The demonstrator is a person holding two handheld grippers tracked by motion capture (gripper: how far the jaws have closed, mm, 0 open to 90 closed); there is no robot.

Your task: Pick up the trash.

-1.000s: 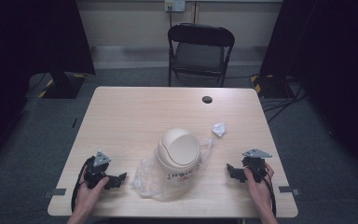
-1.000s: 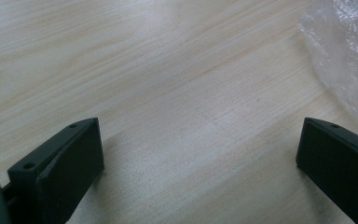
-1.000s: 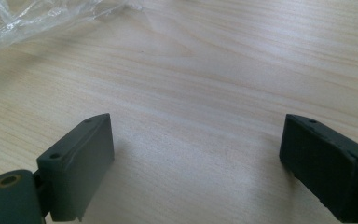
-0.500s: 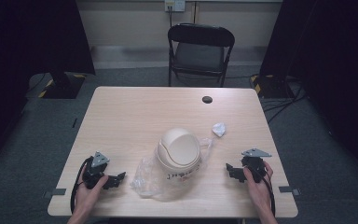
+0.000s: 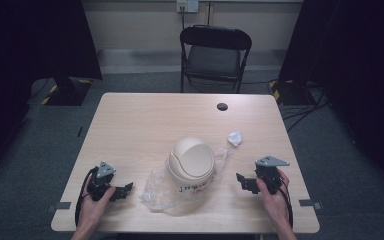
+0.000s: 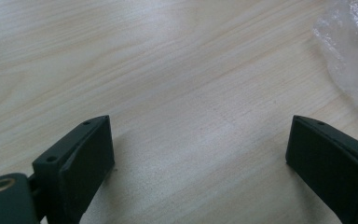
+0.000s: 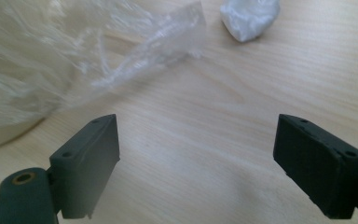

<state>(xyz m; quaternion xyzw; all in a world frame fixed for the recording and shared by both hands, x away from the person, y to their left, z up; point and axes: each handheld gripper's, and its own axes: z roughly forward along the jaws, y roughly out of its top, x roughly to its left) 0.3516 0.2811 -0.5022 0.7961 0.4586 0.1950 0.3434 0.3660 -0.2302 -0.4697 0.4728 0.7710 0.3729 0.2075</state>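
Bin (image 5: 192,159) — a cream, dome-topped one with a swing lid — stands on the bench (image 5: 145,125), a little toward the near edge and roughly midway between the left and right edges, with dark handwriting on the side that faces the near edge. It is the biggest thing on the wood, and a clear plastic bag (image 5: 161,186) is wrapped loosely about its base, the film spilling out flat toward the near-left and a narrower tail reaching toward the right edge; in the right gripper view the same film (image 7: 98,56) lies crumpled over the pale wall of the bin. Beyond the far edge a black folding chair (image 5: 215,55) faces the bench. The left tongs (image 5: 122,191) rest near the near-left corner, held in the person's left hand (image 5: 92,210), pointing toward the bag and just short of it; their jaws stand wide apart over bare wood, nothing between them, and in the left gripper view (image 6: 198,154) the edge of the bag shows at the upper right. The right tongs (image 5: 241,181) lie near the near-right corner in the right hand (image 5: 275,200), aimed at the bin but apart from it — jaws wide, holding nothing, as the right gripper view (image 7: 196,154) confirms. A small crumpled white wad (image 5: 234,138) sits between the bin and the right edge, just beside the bag's tail. Smallest, a black round cap (image 5: 222,106) lies near the far edge.
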